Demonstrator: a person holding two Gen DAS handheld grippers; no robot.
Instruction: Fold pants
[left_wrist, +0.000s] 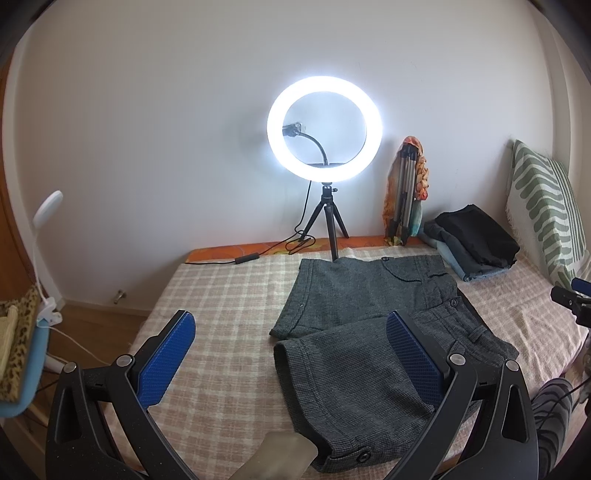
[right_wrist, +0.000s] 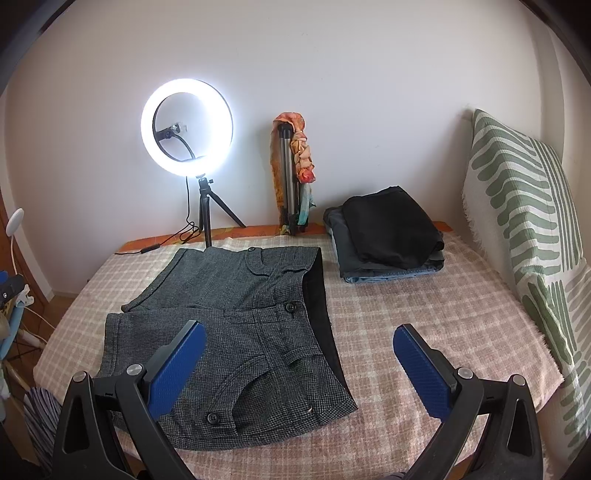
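Observation:
Grey tweed shorts (left_wrist: 354, 321) lie flat on the pink checked bedspread (left_wrist: 221, 302), legs pointing left and waistband to the right. They also show in the right wrist view (right_wrist: 240, 314). My left gripper (left_wrist: 291, 332) is open, held above the near leg's hem, its blue pads (left_wrist: 166, 358) wide apart and empty. My right gripper (right_wrist: 299, 345) is open above the waistband side of the shorts, its blue pads (right_wrist: 421, 365) holding nothing. Its tip shows at the right edge of the left wrist view (left_wrist: 572, 295).
A lit ring light (left_wrist: 324, 129) on a small tripod stands at the bed's far edge, its cable trailing left. A folded tripod with a scarf (left_wrist: 406, 192) leans on the wall. A stack of folded clothes (right_wrist: 388, 236) lies far right. A green patterned pillow (right_wrist: 524, 229) stands at the right.

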